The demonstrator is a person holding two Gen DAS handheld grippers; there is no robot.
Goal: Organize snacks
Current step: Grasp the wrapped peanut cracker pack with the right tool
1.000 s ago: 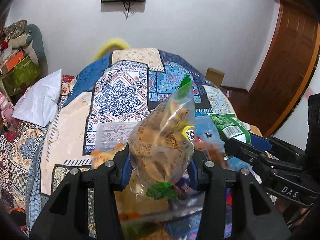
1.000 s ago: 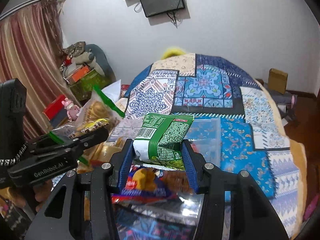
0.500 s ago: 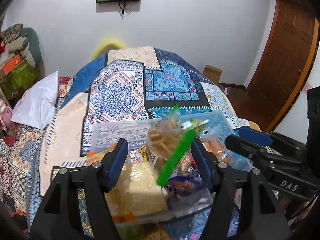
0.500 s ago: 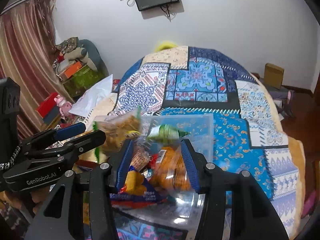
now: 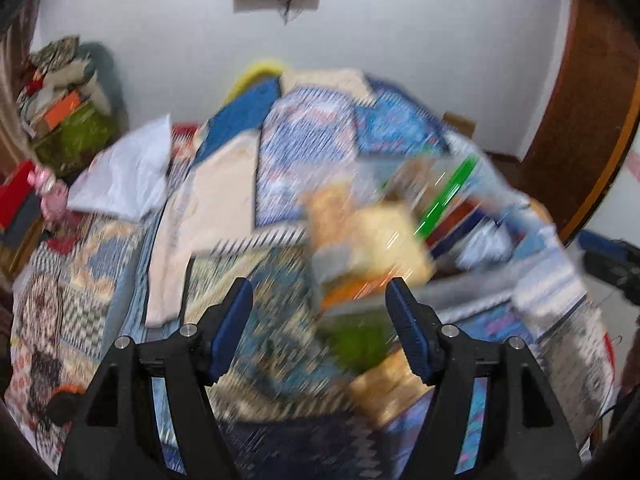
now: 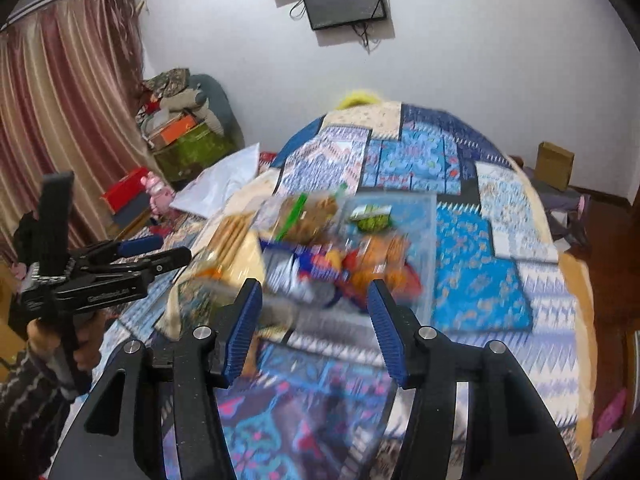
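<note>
My left tool [image 5: 319, 314] and right tool [image 6: 314, 316] both stand spread with nothing between their pads, their jaws having just been opening. The snacks [image 6: 340, 248] lie heaped in the clear plastic bin [image 6: 430, 240] on the patterned bed [image 6: 480, 272]. Both tools hover just short of the bin's near edge, the left tool [image 6: 120, 260] to the bin's left.

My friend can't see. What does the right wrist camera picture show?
The right gripper hangs open and empty over a clear box of snack bags on a patchwork quilt. The left gripper waits at the left.
</note>
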